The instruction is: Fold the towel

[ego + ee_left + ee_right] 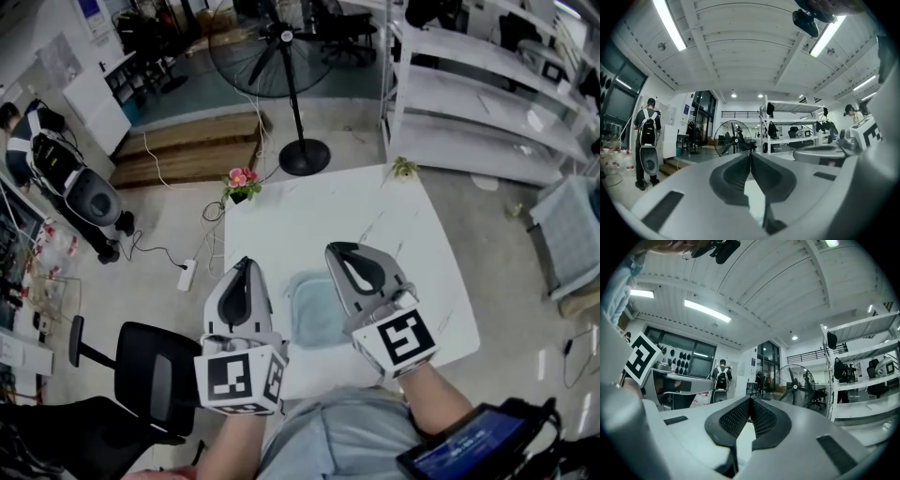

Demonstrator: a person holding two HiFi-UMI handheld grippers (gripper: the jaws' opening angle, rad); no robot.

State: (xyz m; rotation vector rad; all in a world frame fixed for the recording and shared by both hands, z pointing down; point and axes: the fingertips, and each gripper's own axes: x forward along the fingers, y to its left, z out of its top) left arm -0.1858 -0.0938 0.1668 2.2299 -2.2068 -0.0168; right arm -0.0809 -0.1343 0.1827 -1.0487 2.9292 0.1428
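Left gripper (245,265) and right gripper (335,251), jaws pressed together and empty, flank the towel (315,314) at lower centre

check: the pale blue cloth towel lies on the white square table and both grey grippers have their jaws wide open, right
Wrong on the jaws: the pale blue cloth towel does lie on the white square table, but the left gripper and right gripper have their jaws shut, as the two gripper views show.
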